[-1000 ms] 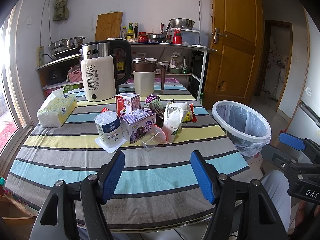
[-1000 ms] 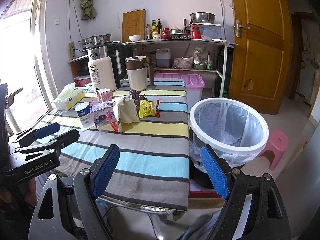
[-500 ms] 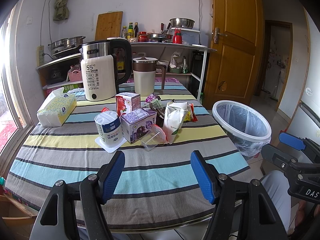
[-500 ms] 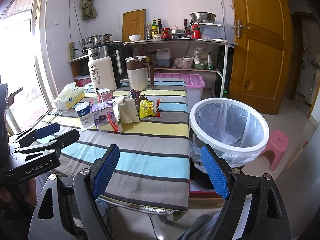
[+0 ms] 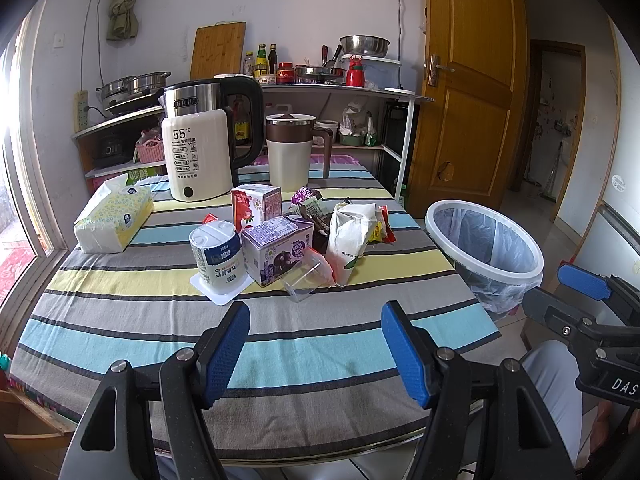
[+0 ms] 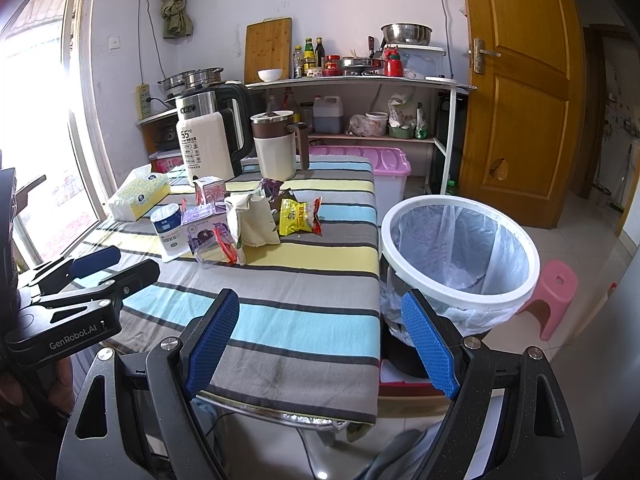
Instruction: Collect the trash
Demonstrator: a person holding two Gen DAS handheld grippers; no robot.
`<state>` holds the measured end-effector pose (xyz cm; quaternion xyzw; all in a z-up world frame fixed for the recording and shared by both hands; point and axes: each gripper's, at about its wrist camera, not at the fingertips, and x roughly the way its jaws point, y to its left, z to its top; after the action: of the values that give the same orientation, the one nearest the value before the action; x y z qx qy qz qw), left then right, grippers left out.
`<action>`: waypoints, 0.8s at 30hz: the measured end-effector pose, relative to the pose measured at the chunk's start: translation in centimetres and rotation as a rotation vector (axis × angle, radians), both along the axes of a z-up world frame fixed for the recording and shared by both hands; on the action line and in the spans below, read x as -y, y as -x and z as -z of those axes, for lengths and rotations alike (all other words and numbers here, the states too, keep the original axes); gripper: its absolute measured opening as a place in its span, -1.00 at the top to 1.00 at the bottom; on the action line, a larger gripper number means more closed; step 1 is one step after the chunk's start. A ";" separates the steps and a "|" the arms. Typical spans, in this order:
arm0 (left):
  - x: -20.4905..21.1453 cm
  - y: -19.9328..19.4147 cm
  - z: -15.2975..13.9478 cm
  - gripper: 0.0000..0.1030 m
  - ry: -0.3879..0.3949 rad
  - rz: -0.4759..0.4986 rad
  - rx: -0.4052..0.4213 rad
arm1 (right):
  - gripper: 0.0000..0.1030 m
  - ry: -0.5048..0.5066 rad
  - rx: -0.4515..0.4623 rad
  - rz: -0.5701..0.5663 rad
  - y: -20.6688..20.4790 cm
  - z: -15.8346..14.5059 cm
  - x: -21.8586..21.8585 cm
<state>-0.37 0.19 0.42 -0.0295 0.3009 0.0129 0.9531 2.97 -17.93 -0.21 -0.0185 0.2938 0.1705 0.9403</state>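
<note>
No change from a second ago. Left gripper [image 5: 316, 350] and right gripper [image 6: 320, 346] spread wide, empty, at near edge of table [image 5: 120, 320]. Trash [image 5: 296, 236] piled mid-table, untouched; bin [image 6: 460, 256] right, just beside table. Collection not yet begun.

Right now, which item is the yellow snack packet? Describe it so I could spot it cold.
Start at the striped table beside the white-rimmed trash bin. In the litter pile mid-table, look to the edge nearest the bin, just right of the cream pouch. The yellow snack packet is the only bright yellow wrapper, crumpled, with red ends.
</note>
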 end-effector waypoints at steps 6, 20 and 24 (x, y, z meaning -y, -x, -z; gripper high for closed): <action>-0.1 0.0 0.0 -0.32 0.003 0.001 -0.001 | -0.62 -0.001 -0.001 -0.001 0.0 0.0 0.0; -1.6 -1.2 1.4 -0.32 0.039 -0.012 -0.038 | -0.62 -0.023 -0.020 -0.054 -1.1 0.9 -1.1; -2.6 -1.8 2.1 -0.32 0.061 -0.027 -0.060 | -0.62 -0.036 -0.029 -0.095 -1.7 1.3 -1.9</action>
<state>1.38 2.82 -1.66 -0.0621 0.3293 0.0176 0.9420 4.72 -16.06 -1.50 -0.0131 0.3032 0.2203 0.9270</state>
